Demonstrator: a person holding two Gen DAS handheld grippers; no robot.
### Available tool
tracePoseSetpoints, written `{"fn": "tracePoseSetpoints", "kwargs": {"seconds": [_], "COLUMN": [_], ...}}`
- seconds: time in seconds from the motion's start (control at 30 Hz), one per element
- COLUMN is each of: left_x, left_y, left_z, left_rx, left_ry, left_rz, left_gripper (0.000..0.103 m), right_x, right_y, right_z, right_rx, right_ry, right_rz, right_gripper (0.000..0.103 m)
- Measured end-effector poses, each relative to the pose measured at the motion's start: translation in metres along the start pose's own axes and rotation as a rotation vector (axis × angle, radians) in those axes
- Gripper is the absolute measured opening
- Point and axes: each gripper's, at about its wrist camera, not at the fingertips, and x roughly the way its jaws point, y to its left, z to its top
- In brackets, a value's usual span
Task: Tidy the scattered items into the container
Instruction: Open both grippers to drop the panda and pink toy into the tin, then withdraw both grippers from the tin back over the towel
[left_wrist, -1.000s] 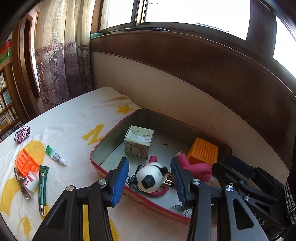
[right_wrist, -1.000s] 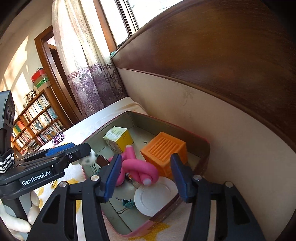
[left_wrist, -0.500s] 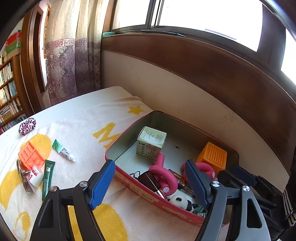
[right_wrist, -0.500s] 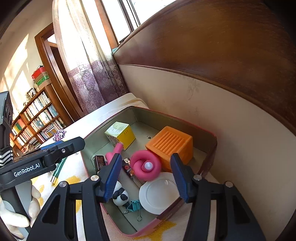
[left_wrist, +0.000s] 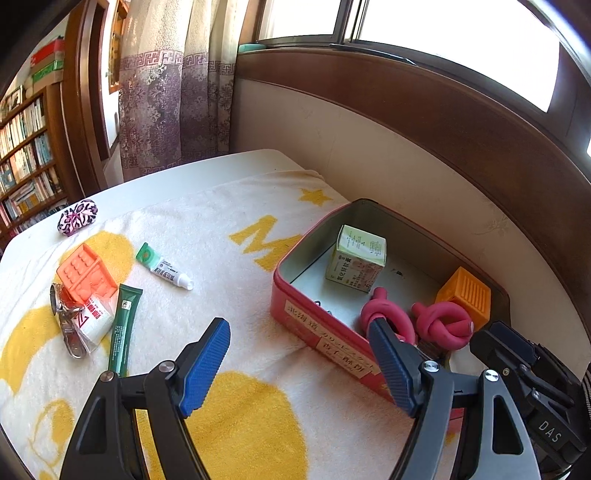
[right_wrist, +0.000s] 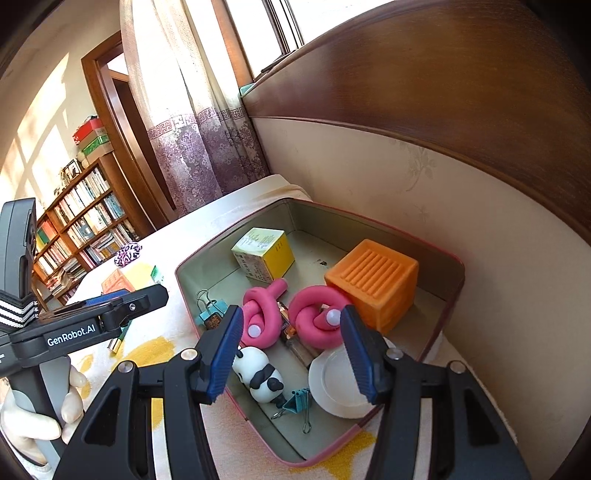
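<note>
A red tin box (left_wrist: 321, 328) (right_wrist: 452, 266) stands on the towel by the wall. It holds a green-yellow carton (right_wrist: 264, 253), an orange cube (right_wrist: 373, 280), two pink foam knots (right_wrist: 262, 314), a panda figure (right_wrist: 260, 376), a white dish (right_wrist: 336, 387) and binder clips (right_wrist: 295, 400). On the towel to the left lie a white tube (left_wrist: 164, 266), a green tube (left_wrist: 122, 328), an orange tray (left_wrist: 86, 275), a white packet (left_wrist: 94, 317) and a metal clip (left_wrist: 68, 328). My left gripper (left_wrist: 299, 365) is open and empty above the towel, left of the box. My right gripper (right_wrist: 295, 354) is open and empty above the box.
A pink patterned pouch (left_wrist: 77, 218) lies at the towel's far left edge. A padded wall and wooden headboard (left_wrist: 406, 122) run behind the box. Curtains (left_wrist: 173, 92) and a bookshelf (right_wrist: 77, 225) stand beyond the bed.
My left gripper opened, dropped the panda figure into the box, and pulled back left over the towel. My right gripper stayed open above the box.
</note>
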Motion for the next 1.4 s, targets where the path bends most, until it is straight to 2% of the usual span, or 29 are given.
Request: {"fn": "tracePoseSetpoints", "kwargs": {"seconds": [0.07, 0.2, 0.33, 0.5, 0.67, 0.9, 1.07, 1.27, 1.4], "left_x": [0.000, -0.002, -0.007, -0.014, -0.029, -0.045, -0.055, -0.061, -0.065], "left_y": [0.011, 0.031, 0.050, 0.079, 0.119, 0.192, 0.218, 0.239, 0.248], "left_z": [-0.002, -0.006, -0.012, -0.019, -0.028, -0.044, -0.053, -0.058, -0.061], "left_rx": [-0.023, -0.053, -0.062, -0.101, -0.149, -0.301, -0.311, -0.388, -0.422], "left_ry": [0.006, 0.015, 0.011, 0.034, 0.023, 0.024, -0.022, -0.052, -0.062], "left_rz": [0.013, 0.044, 0.102, 0.132, 0.163, 0.313, 0.413, 0.413, 0.488], "left_gripper": [0.079, 0.079, 0.079, 0.079, 0.079, 0.079, 0.079, 0.079, 0.079], "right_x": [0.000, 0.000, -0.001, -0.001, 0.001, 0.012, 0.032, 0.071, 0.106], "right_y": [0.005, 0.017, 0.030, 0.047, 0.065, 0.105, 0.145, 0.198, 0.226], "right_z": [0.000, 0.000, 0.001, 0.001, 0.000, -0.001, -0.004, -0.012, -0.017], "right_rx": [-0.007, -0.021, -0.044, -0.076, -0.104, -0.173, -0.248, -0.345, -0.371], "right_ry": [0.005, 0.005, 0.005, 0.005, 0.012, 0.039, 0.090, 0.190, 0.262], "right_rz": [0.010, 0.024, 0.040, 0.055, 0.077, 0.146, 0.202, 0.257, 0.251], "right_gripper": [0.059, 0.068, 0.068, 0.071, 0.072, 0.072, 0.072, 0.072, 0.069]}}
